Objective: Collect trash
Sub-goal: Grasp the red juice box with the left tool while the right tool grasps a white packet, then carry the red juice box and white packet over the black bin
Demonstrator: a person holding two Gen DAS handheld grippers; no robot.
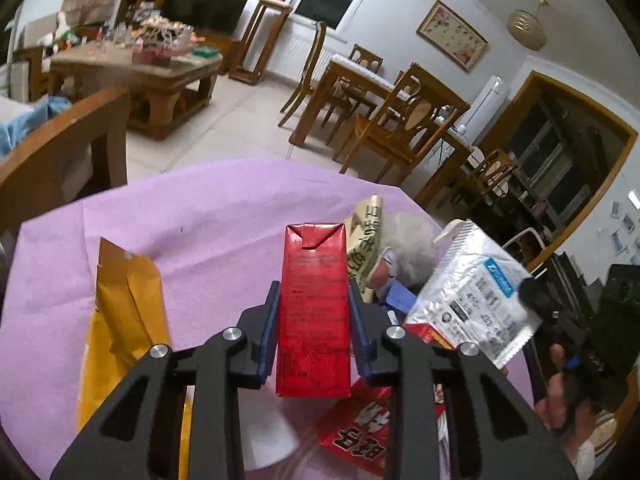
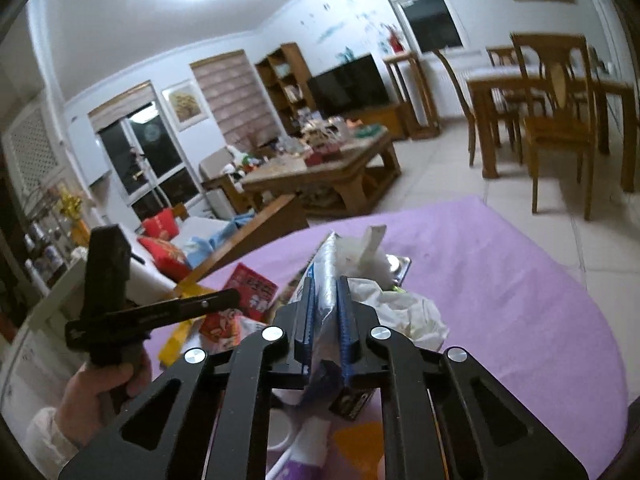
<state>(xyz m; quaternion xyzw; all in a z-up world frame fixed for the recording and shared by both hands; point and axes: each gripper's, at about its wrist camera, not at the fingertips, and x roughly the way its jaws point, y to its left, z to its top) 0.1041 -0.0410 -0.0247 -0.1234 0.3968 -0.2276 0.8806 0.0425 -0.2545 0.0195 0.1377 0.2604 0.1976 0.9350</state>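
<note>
Left to right, then — risks first, positions after.

Yellow envelope (image 1: 120,320): flat on the purple cloth (image 1: 200,208), left of my left gripper (image 1: 314,300) and untouched — easy to forget once both hands are full.

Red carton (image 1: 312,304): my left gripper is closed on its two side faces, pads pressing low on the box. The box stands tall above the pads, so I judge it could pivot or slide out if I swing fast.

Red printed wrapper (image 1: 360,436): lies under the carton's base; it might drag along when I lift.

Crumpled tissue (image 2: 400,312): loose on the cloth just right of my right gripper (image 2: 324,304); a sweep could knock it off the edge.

Silver pouch (image 1: 472,296): my right gripper is clamped tight on one thin edge, with most of the foil hanging free beyond the fingers — slick film, so a slip is my main worry.
</note>
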